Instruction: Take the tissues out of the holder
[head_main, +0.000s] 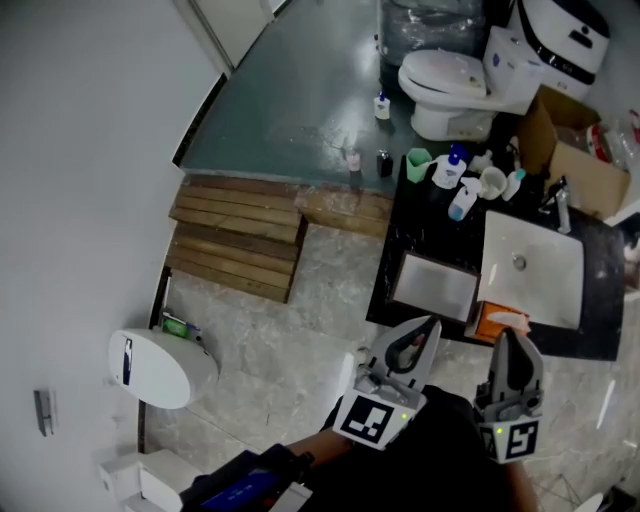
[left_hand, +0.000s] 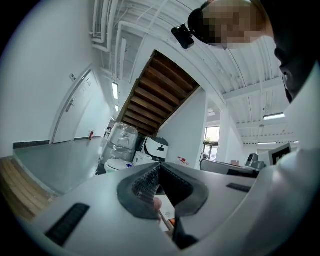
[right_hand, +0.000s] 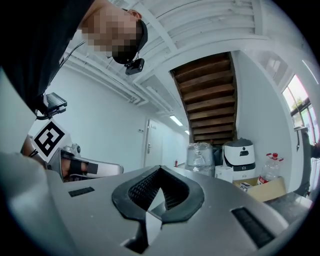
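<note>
An orange tissue holder (head_main: 489, 322) sits at the front edge of the black counter (head_main: 400, 285), beside the white sink (head_main: 530, 265). My right gripper (head_main: 507, 336) points down at the holder's top, its tip right over the white tissue. In the right gripper view the right gripper (right_hand: 159, 172) has its pads together, with a thin white sliver of tissue (right_hand: 151, 212) pinched between them. My left gripper (head_main: 433, 326) hangs just left of the holder, over the counter's front edge. Its jaws (left_hand: 159, 170) meet at the tips and hold nothing.
A grey tray (head_main: 435, 287) lies on the counter left of the sink. Bottles and cups (head_main: 455, 175) crowd the counter's far end. Beyond stand a toilet (head_main: 445, 80) and a cardboard box (head_main: 575, 150). A wooden pallet (head_main: 240, 235) lies on the floor to the left.
</note>
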